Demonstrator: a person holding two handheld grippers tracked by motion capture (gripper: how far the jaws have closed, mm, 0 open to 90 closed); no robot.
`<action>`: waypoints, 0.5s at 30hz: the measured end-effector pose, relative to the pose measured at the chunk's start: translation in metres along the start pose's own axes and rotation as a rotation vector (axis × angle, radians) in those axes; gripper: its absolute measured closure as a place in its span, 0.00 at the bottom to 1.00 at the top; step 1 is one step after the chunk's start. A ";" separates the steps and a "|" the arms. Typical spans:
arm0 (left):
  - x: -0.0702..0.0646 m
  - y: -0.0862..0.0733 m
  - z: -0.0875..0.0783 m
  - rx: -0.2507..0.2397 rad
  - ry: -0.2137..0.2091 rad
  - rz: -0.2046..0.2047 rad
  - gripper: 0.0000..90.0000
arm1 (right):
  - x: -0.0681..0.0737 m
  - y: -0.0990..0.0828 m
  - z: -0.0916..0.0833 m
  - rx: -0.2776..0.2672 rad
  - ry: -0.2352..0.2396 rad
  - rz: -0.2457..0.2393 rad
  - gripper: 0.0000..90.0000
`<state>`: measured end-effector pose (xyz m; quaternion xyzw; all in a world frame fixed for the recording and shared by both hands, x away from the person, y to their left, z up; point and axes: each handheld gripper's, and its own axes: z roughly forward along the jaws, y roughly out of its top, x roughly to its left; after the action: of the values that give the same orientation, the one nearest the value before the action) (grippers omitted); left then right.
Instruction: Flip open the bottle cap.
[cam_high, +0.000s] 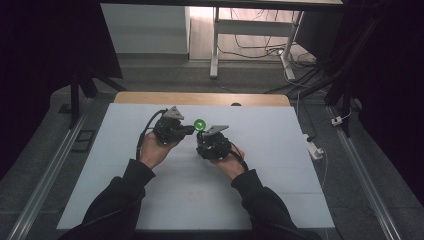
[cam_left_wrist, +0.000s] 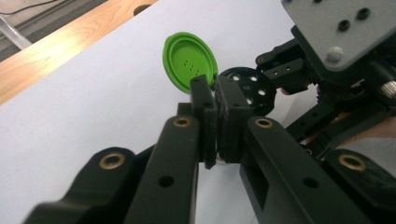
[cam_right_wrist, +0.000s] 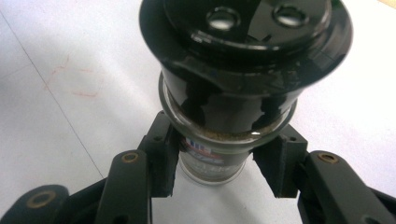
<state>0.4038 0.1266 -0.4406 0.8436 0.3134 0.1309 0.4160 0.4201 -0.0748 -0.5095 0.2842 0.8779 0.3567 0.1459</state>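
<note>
Over the white table (cam_high: 260, 200), both grippers meet near its middle. The right gripper (cam_right_wrist: 219, 163) has its jaws closed around the glass body of a small spice jar (cam_right_wrist: 212, 161), just below the black shaker top (cam_right_wrist: 245, 60); pale granules show at the shoulder of the glass. In the left gripper view the same top appears as a black disc with holes (cam_left_wrist: 247, 88).

The left gripper (cam_left_wrist: 215, 100) is pinched narrow on the edge of the green flip lid (cam_left_wrist: 189, 60) — the lid stands swung up and open, its inner face with small studs turned toward the camera. In the high view the lid is a green spot (cam_high: 200, 124) between the two tools.

Step in hand, as judged: working the flip lid while the other tool steadies the jar. Whether opening or closing cannot be told.

Next move calls for a firm right-hand hold and a small arc along the hinge — not a straight pull, which could tip or twist the jar.
</note>
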 end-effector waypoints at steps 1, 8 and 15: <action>-0.001 -0.001 -0.001 -0.002 -0.003 -0.002 0.93 | 0.000 0.000 0.000 0.002 0.001 0.001 0.55; -0.006 -0.009 -0.007 0.013 -0.002 0.009 0.83 | -0.001 0.002 -0.006 -0.015 0.010 0.030 0.43; -0.006 -0.020 -0.012 0.025 -0.022 -0.015 0.71 | 0.002 0.001 -0.013 -0.018 0.025 0.036 0.35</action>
<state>0.3848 0.1389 -0.4482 0.8476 0.3170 0.1146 0.4098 0.4136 -0.0799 -0.4998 0.2940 0.8711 0.3708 0.1313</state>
